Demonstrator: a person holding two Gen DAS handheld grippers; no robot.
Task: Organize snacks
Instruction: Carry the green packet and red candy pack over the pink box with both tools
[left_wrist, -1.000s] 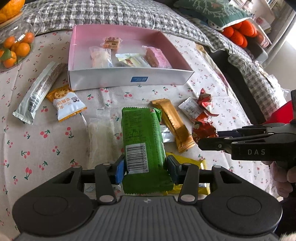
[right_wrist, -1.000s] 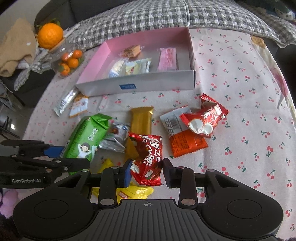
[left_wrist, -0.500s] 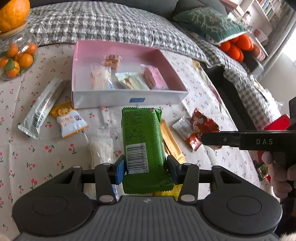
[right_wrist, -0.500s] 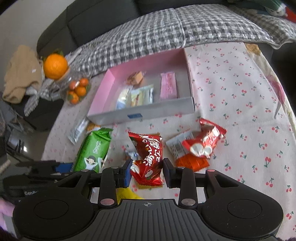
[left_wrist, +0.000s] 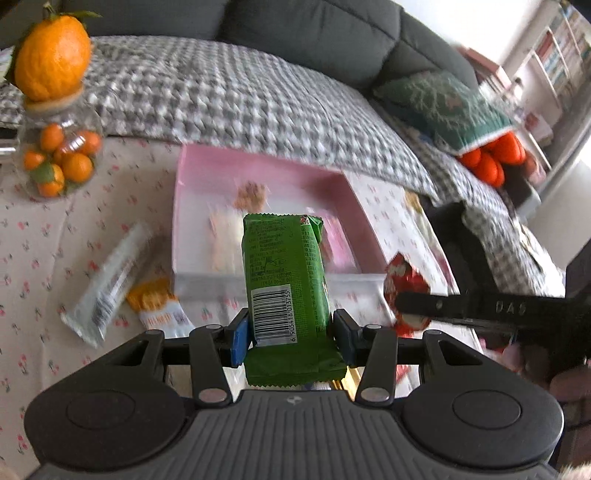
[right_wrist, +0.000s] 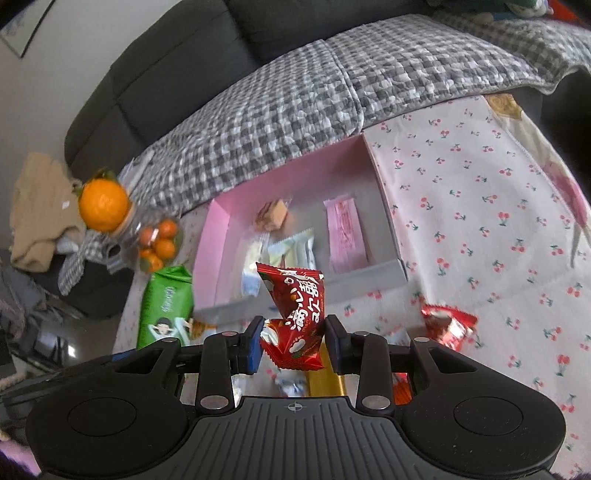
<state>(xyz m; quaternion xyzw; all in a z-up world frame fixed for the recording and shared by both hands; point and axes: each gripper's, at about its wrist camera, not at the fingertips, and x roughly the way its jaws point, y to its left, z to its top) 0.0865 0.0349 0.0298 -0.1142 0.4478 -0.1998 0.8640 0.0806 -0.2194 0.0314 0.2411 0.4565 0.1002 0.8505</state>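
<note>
The left gripper (left_wrist: 289, 330) clamps the green pack (left_wrist: 286, 288) by its lower end, upright. The right gripper (right_wrist: 294, 341) pinches the red pack (right_wrist: 295, 314). Both are raised, the pink box (right_wrist: 218, 236) at twelve o'clock, likely their destination.

Green packet (left_wrist: 286, 273), pink box (left_wrist: 258, 170) (cherry-print cloth (right_wrist: 480, 206))
</note>
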